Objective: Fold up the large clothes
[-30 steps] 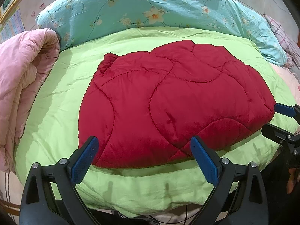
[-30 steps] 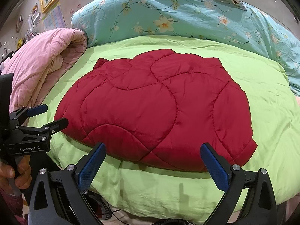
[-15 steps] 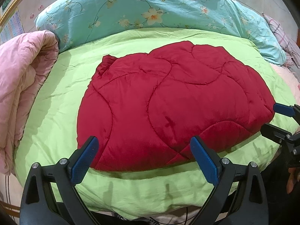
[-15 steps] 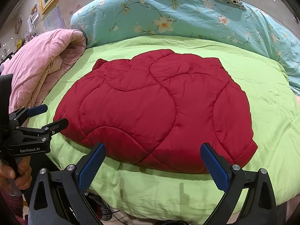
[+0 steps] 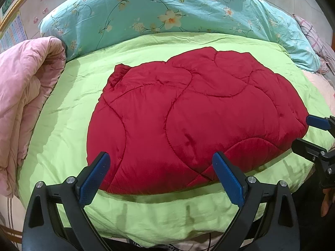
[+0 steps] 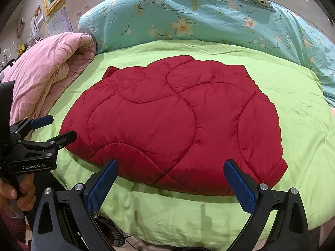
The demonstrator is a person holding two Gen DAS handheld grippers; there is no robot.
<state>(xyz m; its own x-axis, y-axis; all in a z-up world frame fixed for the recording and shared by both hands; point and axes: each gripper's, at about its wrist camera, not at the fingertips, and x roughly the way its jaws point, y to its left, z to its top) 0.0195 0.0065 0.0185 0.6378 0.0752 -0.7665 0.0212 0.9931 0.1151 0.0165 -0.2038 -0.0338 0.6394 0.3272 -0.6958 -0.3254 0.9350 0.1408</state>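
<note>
blue pads line the left gripper [image 5: 160, 177], which hangs with its jaws spread wide and nothing between them, low over the near edge of the bed [image 5: 167, 215]; the right gripper [image 6: 171, 185] is likewise wide apart and empty, beside it to the right. just past both sets of fingertips lies the red quilted jacket [image 5: 188, 123], spread as a puffy, rounded slab on the lime green cover, its near hem running across in front of the two grippers and its far edge toward the floral blue bedding [image 5: 167, 10]. a rolled pink quilt [image 5: 27, 96] sits at the left, apart from the jacket. whether the jacket is already folded into this shape or is laid out flat for folding, the pictures do not settle; no sleeve shows, which fits either a tucked bundle or a back-up layout. any grip on such slippery padded cloth would go best, in my judgement, by pinching a full thickness at the hem corners, both grippers level, so the layers do not slide apart.
</note>
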